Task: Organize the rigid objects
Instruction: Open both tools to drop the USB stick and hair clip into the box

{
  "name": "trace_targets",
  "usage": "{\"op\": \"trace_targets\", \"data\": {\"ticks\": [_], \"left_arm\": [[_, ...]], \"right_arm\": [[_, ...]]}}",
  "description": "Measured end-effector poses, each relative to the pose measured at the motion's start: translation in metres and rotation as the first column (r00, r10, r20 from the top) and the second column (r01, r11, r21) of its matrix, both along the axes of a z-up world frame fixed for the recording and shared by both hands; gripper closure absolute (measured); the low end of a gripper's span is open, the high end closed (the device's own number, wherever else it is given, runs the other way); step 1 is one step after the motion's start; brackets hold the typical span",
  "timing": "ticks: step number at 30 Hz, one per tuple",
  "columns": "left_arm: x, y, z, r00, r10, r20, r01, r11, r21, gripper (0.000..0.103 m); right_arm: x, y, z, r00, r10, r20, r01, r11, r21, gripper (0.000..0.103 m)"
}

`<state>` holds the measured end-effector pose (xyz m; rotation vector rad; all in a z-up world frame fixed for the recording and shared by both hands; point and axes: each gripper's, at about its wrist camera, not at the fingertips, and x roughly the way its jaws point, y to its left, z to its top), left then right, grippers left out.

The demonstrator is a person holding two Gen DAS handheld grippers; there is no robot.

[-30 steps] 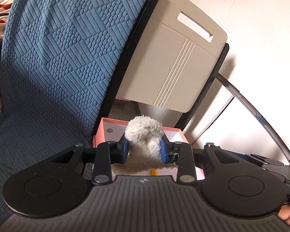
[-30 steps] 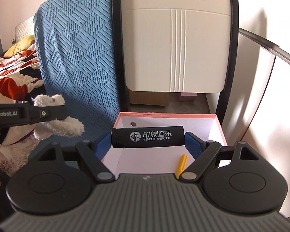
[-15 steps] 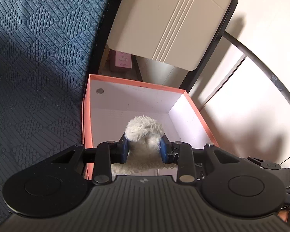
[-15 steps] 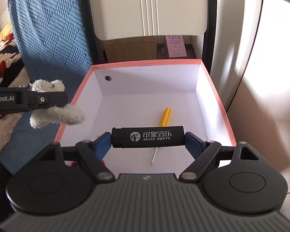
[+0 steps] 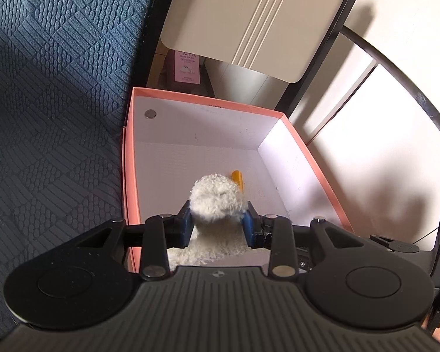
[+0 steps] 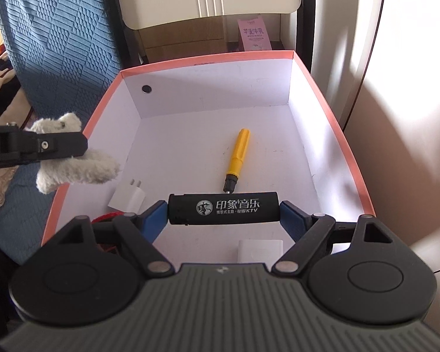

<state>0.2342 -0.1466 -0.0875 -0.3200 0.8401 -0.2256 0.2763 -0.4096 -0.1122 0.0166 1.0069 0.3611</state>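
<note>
Screwdriver (image 5: 237, 179) — half-hidden behind plush toy (image 5: 217, 202).

The box (image 6: 331, 108) is left open above; its far corners are unoccupied, while a screwdriver (image 6: 239, 158), a plug (image 6: 127, 198) and an adapter (image 6: 261, 250) are spread nearer the front edge.

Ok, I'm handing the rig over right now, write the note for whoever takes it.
Left tongs: shut on the white plush toy, held above the left rim of the pink box.
Right tongs: clamped end to end on the black lighter, over the box interior.
Already in the box: yellow screwdriver, white plug adapter, a white block near the front, and something red, mostly hidden.
Left to do: lower and release the lighter into the box. The plush toy is soft, so it probably belongs elsewhere.
</note>
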Motion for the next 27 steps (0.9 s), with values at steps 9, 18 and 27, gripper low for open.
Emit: {"op": "trace_targets", "data": {"ticks": [9, 18, 27], "left_arm": [[-0.024, 0.015, 0.048, 0.995, 0.010, 0.097, -0.008, 1.000, -0.021, 0.053], [-0.063, 0.033, 0.105, 0.980, 0.005, 0.201, -0.002, 1.000, -0.019, 0.046], [-0.100, 0.037, 0.135, 0.966, -0.027, 0.256, 0.026, 1.000, 0.006, 0.028]], "right_arm": [[-0.005, 0.001, 0.045, 0.998, -0.016, 0.058, 0.014, 0.999, 0.032, 0.015], [-0.035, 0.009, 0.106, 0.987, -0.020, 0.157, 0.010, 0.998, 0.063, 0.015], [-0.070, 0.016, 0.132, 0.980, -0.047, 0.195, 0.035, 0.997, 0.065, 0.014]]}}
